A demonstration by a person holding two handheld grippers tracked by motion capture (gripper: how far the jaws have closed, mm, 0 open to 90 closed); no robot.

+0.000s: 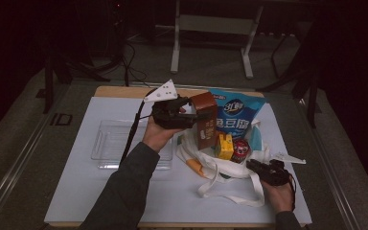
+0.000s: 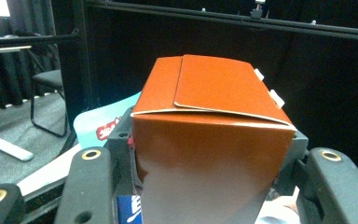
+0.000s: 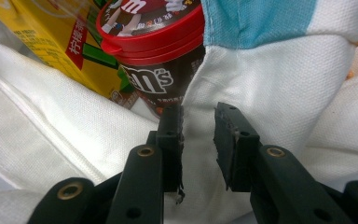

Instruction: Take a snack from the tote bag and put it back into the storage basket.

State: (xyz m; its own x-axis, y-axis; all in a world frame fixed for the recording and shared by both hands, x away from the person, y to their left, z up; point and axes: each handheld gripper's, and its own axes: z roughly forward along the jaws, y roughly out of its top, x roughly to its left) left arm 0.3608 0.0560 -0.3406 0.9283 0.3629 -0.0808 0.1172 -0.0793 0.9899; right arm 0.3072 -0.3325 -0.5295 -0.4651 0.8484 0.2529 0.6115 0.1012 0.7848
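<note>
The left claw (image 1: 196,114) gripped a brown carton (image 1: 205,120) by its sides, jaws pressed on both faces, and held it upright above the open mouth of the white tote bag (image 1: 230,168) on the table (image 1: 76,191). The right claw (image 1: 253,165) held a fold of the bag's rim cloth between its partly closed jaws. Inside the bag stood a yellow drink box (image 1: 225,146), a red-lidded candy tub (image 1: 240,150) and a blue snack packet (image 1: 235,115). A clear plastic tray (image 1: 108,143) lay left of the bag.
</note>
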